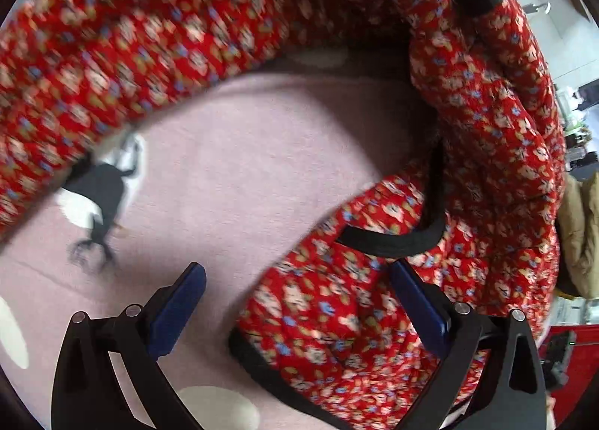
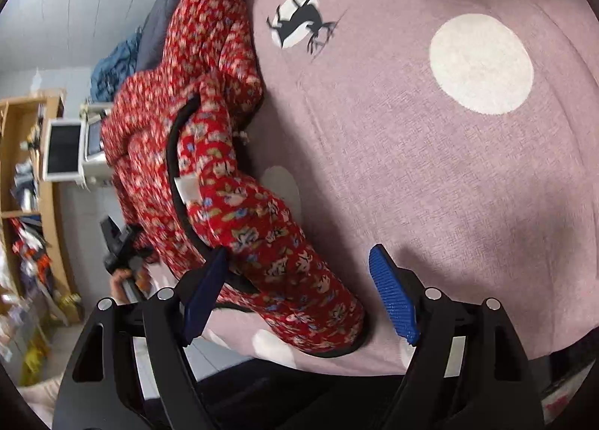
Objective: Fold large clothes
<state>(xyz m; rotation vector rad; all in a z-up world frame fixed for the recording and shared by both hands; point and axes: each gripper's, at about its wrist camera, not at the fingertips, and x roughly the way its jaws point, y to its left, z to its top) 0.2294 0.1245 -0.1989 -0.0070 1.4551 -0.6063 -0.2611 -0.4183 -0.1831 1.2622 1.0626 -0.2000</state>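
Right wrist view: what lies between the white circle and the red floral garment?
Only bare pink bedcover separates the white circle from the red floral garment, seen in the right wrist view.

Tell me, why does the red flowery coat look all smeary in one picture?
Left wrist view: the red flowery coat is streaked with motion blur along the top, sharper near the hand-held gripper. Right wrist view: crisper, though the round lens bends the pink blanket and darkens the corners.

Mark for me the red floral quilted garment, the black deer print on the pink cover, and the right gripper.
Red floral quilted garment (image 2: 269, 243): right wrist view, on its sleeve.
Black deer print (image 2: 299, 20): right wrist view, on the deer's body.
Right gripper (image 2: 299, 287): right wrist view, midway between blue fingertips, over the sleeve.
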